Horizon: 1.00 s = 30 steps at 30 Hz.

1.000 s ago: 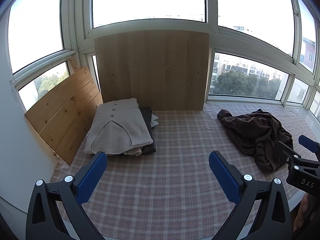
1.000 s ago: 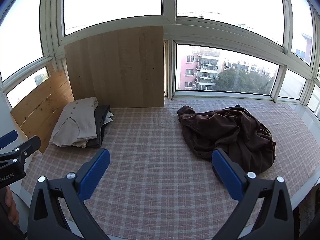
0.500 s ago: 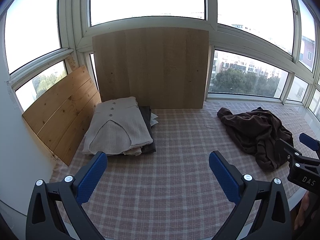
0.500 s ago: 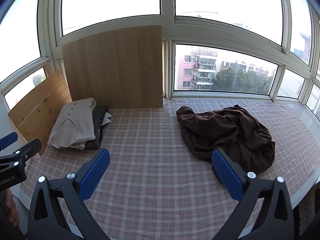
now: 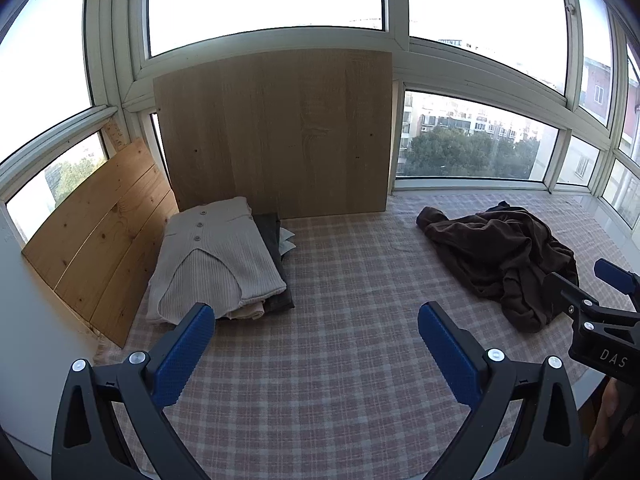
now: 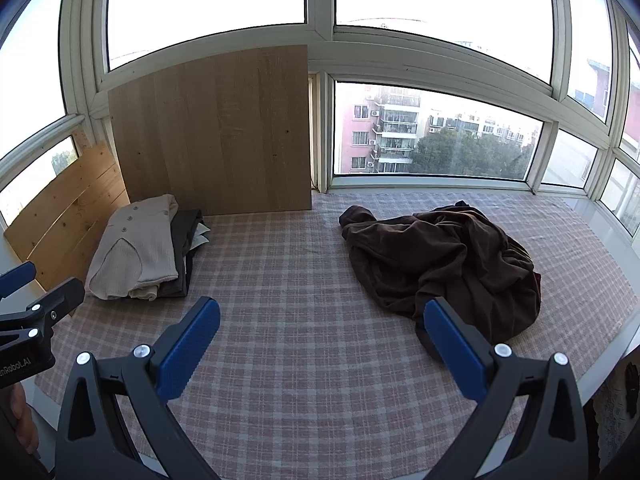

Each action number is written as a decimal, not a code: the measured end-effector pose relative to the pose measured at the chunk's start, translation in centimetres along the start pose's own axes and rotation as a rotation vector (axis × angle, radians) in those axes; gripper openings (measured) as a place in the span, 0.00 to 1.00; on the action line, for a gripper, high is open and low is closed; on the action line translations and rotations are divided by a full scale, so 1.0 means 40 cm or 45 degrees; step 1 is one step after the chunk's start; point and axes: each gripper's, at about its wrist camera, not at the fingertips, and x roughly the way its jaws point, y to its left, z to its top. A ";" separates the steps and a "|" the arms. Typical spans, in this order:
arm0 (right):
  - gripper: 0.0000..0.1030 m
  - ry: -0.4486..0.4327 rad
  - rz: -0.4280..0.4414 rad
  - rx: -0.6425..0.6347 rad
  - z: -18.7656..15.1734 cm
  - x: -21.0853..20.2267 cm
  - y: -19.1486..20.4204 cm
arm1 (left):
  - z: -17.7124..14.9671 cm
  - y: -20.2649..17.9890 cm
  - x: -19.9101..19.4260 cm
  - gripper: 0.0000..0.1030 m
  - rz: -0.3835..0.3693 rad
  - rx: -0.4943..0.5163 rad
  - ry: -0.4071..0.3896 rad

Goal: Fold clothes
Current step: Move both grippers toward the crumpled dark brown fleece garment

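Note:
A crumpled dark brown garment (image 6: 440,264) (image 5: 500,256) lies on the right of the checked cloth. At the far left is a folded stack with a beige buttoned knit (image 5: 218,258) (image 6: 136,248) on top of dark folded clothes (image 5: 276,264). My left gripper (image 5: 314,344) hangs open above the cloth's near middle, holding nothing. My right gripper (image 6: 320,338) is open too, its right finger (image 6: 452,340) just in front of the brown garment's near edge, and it holds nothing. Each gripper also shows at the edge of the other's view.
A pink and grey checked cloth (image 6: 304,320) covers the window bench. A pale wooden board (image 5: 276,132) leans against the back window and a pine plank panel (image 5: 100,240) against the left one. Window frames ring the bench. Part of a hand (image 6: 20,420) shows low left.
Both views have crept slightly forward and up, with the clothes sitting a little lower in frame. Both grippers stay open and nothing on the cloth has moved.

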 end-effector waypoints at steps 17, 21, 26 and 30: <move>1.00 0.016 -0.191 0.138 -0.010 0.010 -0.091 | 0.060 -0.109 0.092 1.00 -0.204 0.162 0.027; 1.00 0.029 -0.218 0.180 -0.010 0.024 -0.150 | 0.070 -0.154 0.109 1.00 -0.223 0.190 0.031; 1.00 0.025 -0.225 0.167 -0.003 0.050 -0.213 | 0.083 -0.219 0.132 1.00 -0.228 0.193 0.039; 1.00 0.022 -0.177 0.143 0.012 0.075 -0.270 | 0.094 -0.285 0.143 1.00 -0.238 0.197 0.034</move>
